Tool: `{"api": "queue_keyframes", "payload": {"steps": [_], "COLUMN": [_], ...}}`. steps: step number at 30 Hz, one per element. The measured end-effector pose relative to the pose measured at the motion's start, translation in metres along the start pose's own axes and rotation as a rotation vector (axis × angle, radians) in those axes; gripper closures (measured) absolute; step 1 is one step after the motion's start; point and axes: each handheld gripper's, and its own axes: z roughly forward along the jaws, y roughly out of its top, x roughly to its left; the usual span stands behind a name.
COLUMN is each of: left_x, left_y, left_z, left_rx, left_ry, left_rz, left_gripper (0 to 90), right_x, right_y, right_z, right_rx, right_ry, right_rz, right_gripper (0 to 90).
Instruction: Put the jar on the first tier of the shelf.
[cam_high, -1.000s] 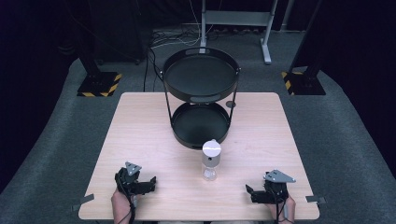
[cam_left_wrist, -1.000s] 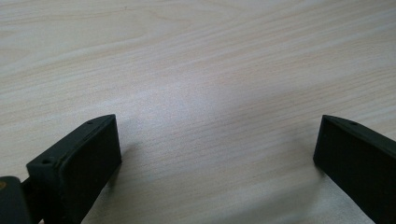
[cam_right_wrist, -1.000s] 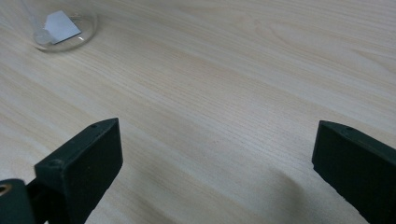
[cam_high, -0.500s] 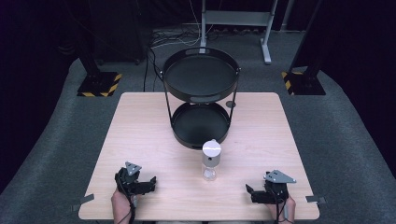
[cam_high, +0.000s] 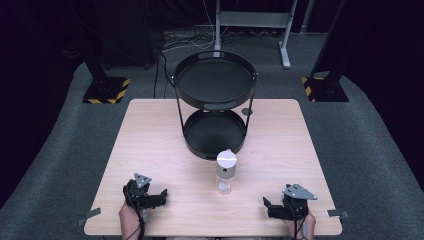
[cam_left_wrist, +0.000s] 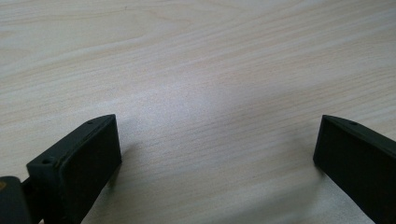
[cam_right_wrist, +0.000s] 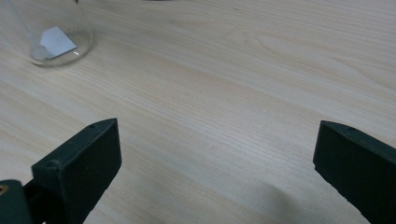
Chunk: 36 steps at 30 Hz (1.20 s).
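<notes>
At the bottom of the high view, the left tool (cam_high: 161, 196) rests on the desk (cam_high: 150, 130) at lower left and the right tool (cam_high: 268, 206) at lower right, each held by a hand at the near edge. Both gripper views show the jaws spread wide with nothing between them, just bare wood grain.

A little farther up, in the lower middle of the frame between the two tools, stands the clear bottle (cam_high: 225, 172) with a pale round cap, upright and apart from both. Its base shows at the upper left of the right gripper view (cam_right_wrist: 58, 39), with a small white piece visible through the wall.

Just beyond the bottle sits the black two-tier tray stand (cam_high: 182, 85), its lower tray near the bottle and its upper tray higher in the frame. Past the desk lie grey floor and dark stands.

The bottle looks tall, narrow and light, so a jaw that nudges it before closing could tip it. A clear wall may slip in a loose grip. Lifted toward the stand, it could catch a tray rim or an upright post.
</notes>
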Motion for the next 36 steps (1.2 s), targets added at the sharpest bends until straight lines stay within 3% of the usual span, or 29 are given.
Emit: {"api": "queue_keyframes", "payload": {"steps": [10,36], "left_x": [0.0,0.0], "left_y": [0.0,0.0], "left_z": [0.0,0.0], "left_rx": [0.0,0.0], "left_ry": [0.001,0.001], "left_rz": [-0.002,-0.001], "left_gripper": [0.1,0.2], "right_x": [0.011,0.057], "right_y": [0.015,0.043], "right_z": [-0.007,0.018], "right_rx": [-0.07,-0.091], "right_ry": [0.032,0.135], "right_rz": [-0.002,-0.086], "right_gripper": [0.3,0.4]}}
